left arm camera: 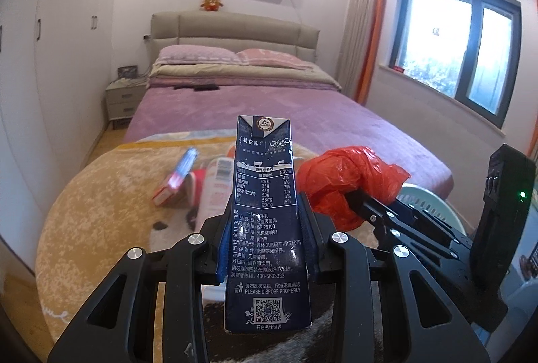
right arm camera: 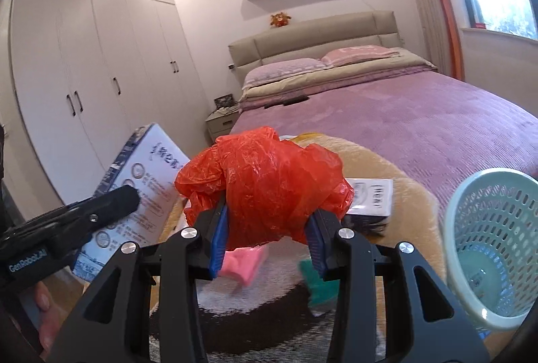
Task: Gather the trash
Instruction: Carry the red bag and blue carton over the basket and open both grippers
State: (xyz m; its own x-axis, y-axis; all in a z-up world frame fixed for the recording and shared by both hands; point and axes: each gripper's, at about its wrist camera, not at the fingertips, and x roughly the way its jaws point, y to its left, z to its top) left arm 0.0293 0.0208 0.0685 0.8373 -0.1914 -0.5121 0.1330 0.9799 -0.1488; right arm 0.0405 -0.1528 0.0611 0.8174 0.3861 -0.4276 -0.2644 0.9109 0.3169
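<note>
Bedroom, rug (left arm camera: 84, 228) beside bed (left arm camera: 302, 124): both tools loaded, nothing visibly binned yet.
Left tool (left arm camera: 265, 242) was clamped on milk carton (left arm camera: 264, 194), right tool (right arm camera: 267, 237) pinched shut on red plastic bag (right arm camera: 265, 181); both angled slightly down above rug. Basket (right arm camera: 497, 248) looked empty, just right. Red box (left arm camera: 175, 178), pink scrap (right arm camera: 245, 262), white box (right arm camera: 373, 198) were left.

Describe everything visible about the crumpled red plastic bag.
The crumpled red plastic bag is thin, glossy, wrinkled film bunched into a loose ball, slightly translucent at its edges. It is off the rug, clamped between the blue pads of the right gripper, which press in on its lower part while the bulk billows above and in front of them. From the left wrist view it sits just right of the dark blue milk carton. Whether it holds anything inside cannot be told.
</note>
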